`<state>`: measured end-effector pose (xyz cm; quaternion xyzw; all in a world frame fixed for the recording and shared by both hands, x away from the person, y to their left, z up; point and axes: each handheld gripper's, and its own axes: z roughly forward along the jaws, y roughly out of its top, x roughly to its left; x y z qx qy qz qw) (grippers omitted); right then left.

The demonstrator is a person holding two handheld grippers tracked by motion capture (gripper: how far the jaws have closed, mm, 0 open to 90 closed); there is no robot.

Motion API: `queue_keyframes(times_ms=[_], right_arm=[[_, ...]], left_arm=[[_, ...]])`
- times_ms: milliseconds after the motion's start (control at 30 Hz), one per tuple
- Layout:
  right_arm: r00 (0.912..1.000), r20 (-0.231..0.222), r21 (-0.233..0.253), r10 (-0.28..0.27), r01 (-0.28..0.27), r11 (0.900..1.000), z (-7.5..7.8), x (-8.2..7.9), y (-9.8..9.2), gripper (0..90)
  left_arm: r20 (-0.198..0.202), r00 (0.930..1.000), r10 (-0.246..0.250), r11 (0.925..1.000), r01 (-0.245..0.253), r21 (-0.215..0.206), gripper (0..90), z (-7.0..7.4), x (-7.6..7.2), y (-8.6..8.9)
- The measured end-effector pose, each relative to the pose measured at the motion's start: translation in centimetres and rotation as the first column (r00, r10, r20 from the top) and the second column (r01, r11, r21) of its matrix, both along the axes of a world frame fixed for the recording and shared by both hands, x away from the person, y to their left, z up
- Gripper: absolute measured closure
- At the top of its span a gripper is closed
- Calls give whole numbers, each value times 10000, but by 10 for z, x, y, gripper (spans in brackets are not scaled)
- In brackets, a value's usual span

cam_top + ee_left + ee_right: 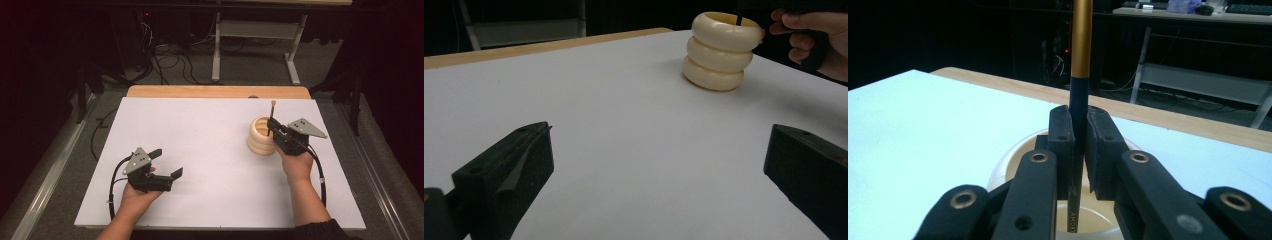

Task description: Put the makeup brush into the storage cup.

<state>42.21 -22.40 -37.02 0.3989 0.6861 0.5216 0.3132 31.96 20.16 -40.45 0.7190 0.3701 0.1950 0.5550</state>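
Observation:
A cream holder shaped like three stacked rings [260, 136] stands on the white table [200, 135] at the right of centre. My right gripper [272, 128] is shut on a thin black brush with a gold ferrule [1080, 45], held upright with its lower end inside the holder's mouth [1098, 212]. The brush handle [272, 116] sticks up above the holder. In the left gripper view the holder [720, 51] stands far ahead, with the brush [739, 19] and the person's other hand [814, 37] beside it. My left gripper [167, 163] rests near the front left, open and holding nothing.
A wooden strip [217, 91] runs along the table's far edge. Beyond it are a desk frame [257, 45] and cables on the floor [175, 62]. Bare white surface lies between the two grippers.

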Motion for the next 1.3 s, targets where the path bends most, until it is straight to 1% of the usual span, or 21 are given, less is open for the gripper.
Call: queue_keyframes(times_ms=[133,267,433,533,600,700,767,933,1067,1200,1300], right_arm=[[9999,-136,-36,-26,25,10000,-2,0,1,845],[9999,-130,-100,10,-11,9999,-3,1,2,844],[9997,-261,-190,9,-14,9998,-4,3,1,844],[9996,-276,-98,-78,75,9999,-4,3,1,839],[9996,-273,-108,-28,25,9999,-2,4,1,777],[9998,-219,99,-16,18,9999,0,4,1,604],[9999,-172,120,3,0,9999,0,4,1,515],[9996,-258,201,-84,89,9998,0,5,-1,419],[9998,-207,258,-52,57,9997,1,4,-1,376],[10000,-68,163,-50,51,9999,2,3,0,295],[9999,-115,199,115,-113,9997,3,2,1,250]], left_arm=[[-5,10000,2,10000,-2,-2,3,0,0,1],[-9,10000,24,10000,-24,-8,3,0,0,1],[-14,10000,3,10000,-3,-14,3,0,0,0],[-19,10000,18,10000,-18,-9,3,0,0,1],[-5,10000,17,10000,-17,-20,3,0,0,1],[-7,10000,10,10000,-10,-25,3,0,0,1],[-6,10000,11,10000,-11,-27,3,0,0,1],[4,10000,12,10000,-12,-38,3,0,0,0],[-25,10000,2,10000,-2,-39,3,-1,0,0],[-11,10000,1,10000,-1,-42,3,0,0,1],[1,10000,40,10000,-40,-66,3,0,0,1]])
